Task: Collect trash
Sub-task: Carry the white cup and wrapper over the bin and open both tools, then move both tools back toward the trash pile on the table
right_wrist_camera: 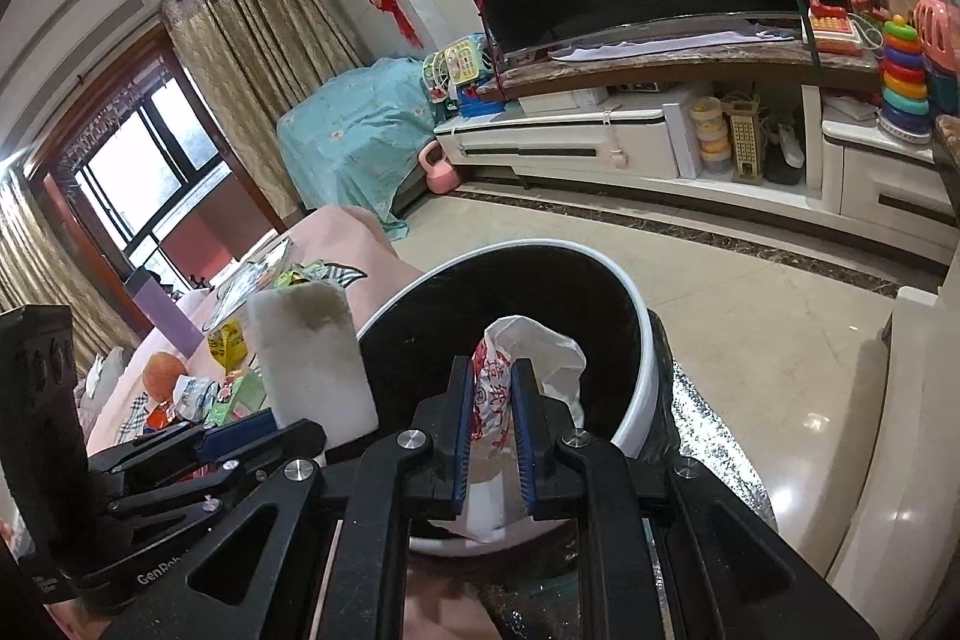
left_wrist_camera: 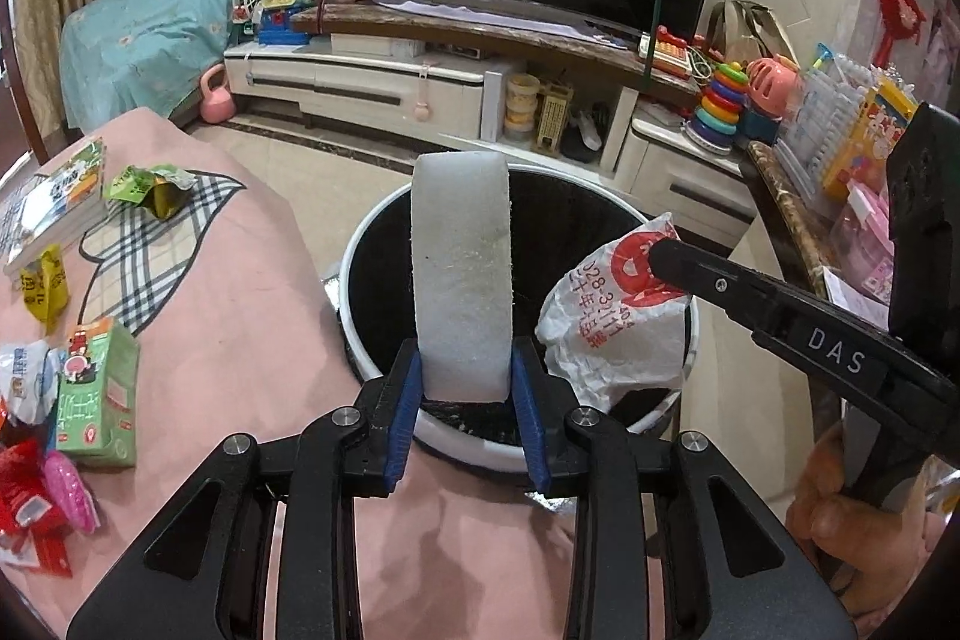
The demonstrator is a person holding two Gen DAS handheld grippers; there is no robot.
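My left gripper [left_wrist_camera: 467,394] is shut on a white foam block [left_wrist_camera: 462,274] and holds it upright over the near rim of a round white trash bin [left_wrist_camera: 360,334] with a black liner. The foam block also shows in the right wrist view [right_wrist_camera: 312,358]. My right gripper [right_wrist_camera: 493,436] is shut on a crumpled white paper bag with red print [right_wrist_camera: 528,346] and holds it over the bin [right_wrist_camera: 642,382]. In the left wrist view that bag [left_wrist_camera: 612,322] hangs at the bin's right rim, gripped by the right gripper [left_wrist_camera: 660,259].
A pink-covered table [left_wrist_camera: 240,328] at left carries a green carton [left_wrist_camera: 99,394], yellow wrapper [left_wrist_camera: 45,286], green wrapper [left_wrist_camera: 150,187], red and pink packets [left_wrist_camera: 36,514] and books [left_wrist_camera: 57,202]. A TV stand [left_wrist_camera: 372,82] with toys stands behind. A cluttered shelf [left_wrist_camera: 840,172] is at right.
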